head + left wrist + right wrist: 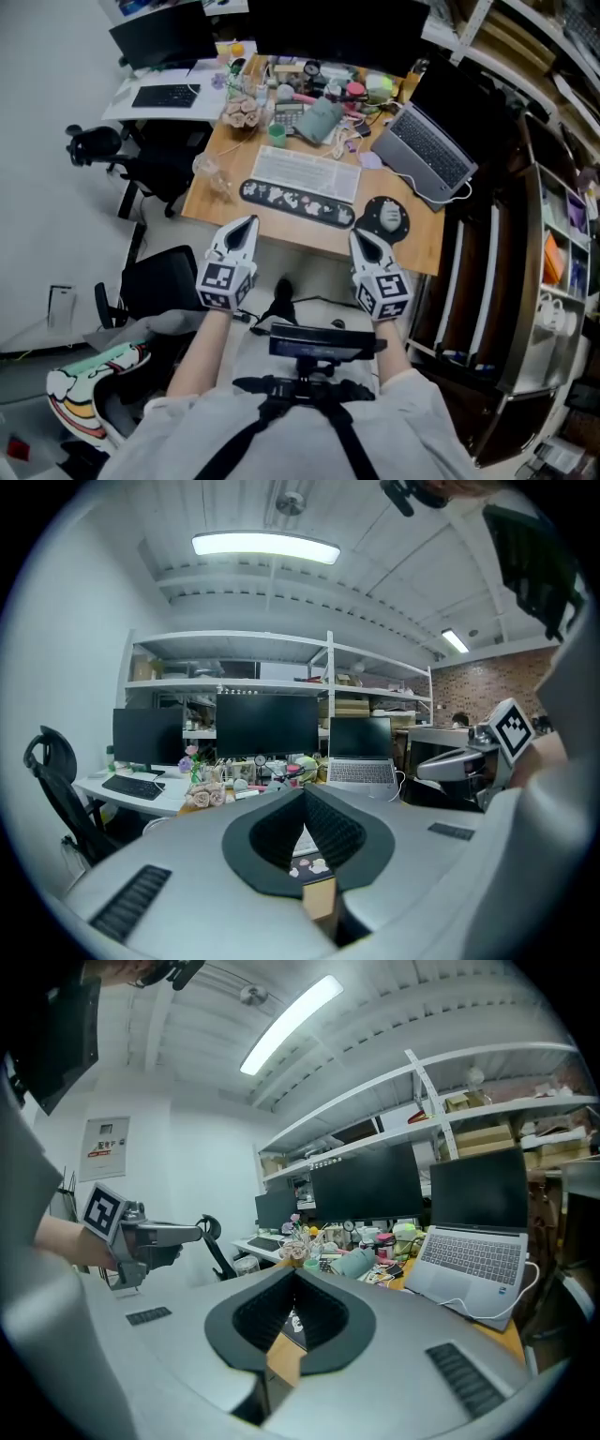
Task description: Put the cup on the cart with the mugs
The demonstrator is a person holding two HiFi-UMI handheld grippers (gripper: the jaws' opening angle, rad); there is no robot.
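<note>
The left gripper [249, 223] and the right gripper [357, 235] are both clenched and empty, low in the frame. The green cup [277, 134] stands at upper middle on the desk [427, 246] among clutter, so reaching in may knock its neighbours over.

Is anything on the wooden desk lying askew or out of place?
The clear plastic cup appears to lie on its side, alone near the left edge of the wooden desk, rather than standing upright. I see nothing spilled around it.
</note>
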